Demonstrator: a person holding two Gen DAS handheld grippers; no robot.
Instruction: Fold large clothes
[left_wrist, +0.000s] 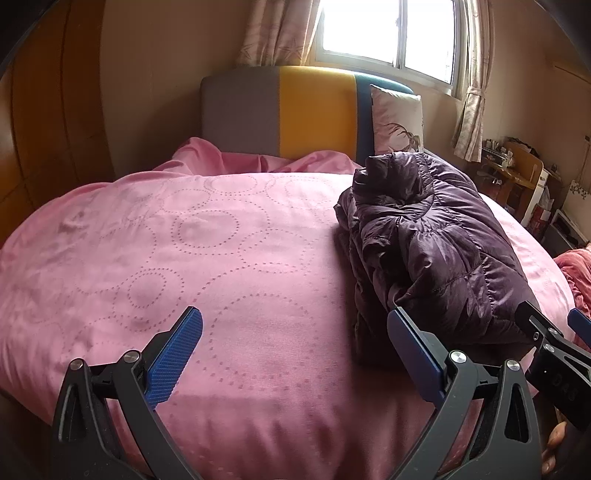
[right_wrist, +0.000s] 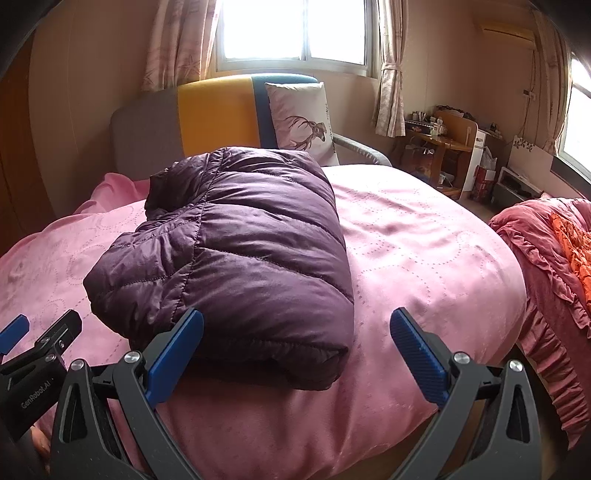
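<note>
Both grippers hang at the near edge of the bed, jaws spread wide, nothing between them. Left gripper (left_wrist: 295, 336) sits over bare pink cover (left_wrist: 184, 240), its right finger (left_wrist: 410, 339) just at the near hem of the jacket (left_wrist: 436, 251), though touching or just short I can't tell. Right gripper (right_wrist: 295, 336) faces the bundle more squarely, its left finger (right_wrist: 181, 339) up against the jacket's near fold and its other finger over open cover. Each tool shows in the corner of the other's view, so they are side by side, close together.

And the jacket: purple, quilted, puffy, already doubled into a thick oblong on the cover, running from the near edge back toward the headboard (right_wrist: 214, 110) and pillow (right_wrist: 303, 118). The far left end looks bunched, perhaps a collar or sleeve poking out.

My read: the folding is done or nearly so, and the hands are off it. If anything remains, it's a tidy-up: reach for that loose far end, pinch it lightly and tuck it flat. Puffy fill springs back, so a press down afterward would help.
</note>
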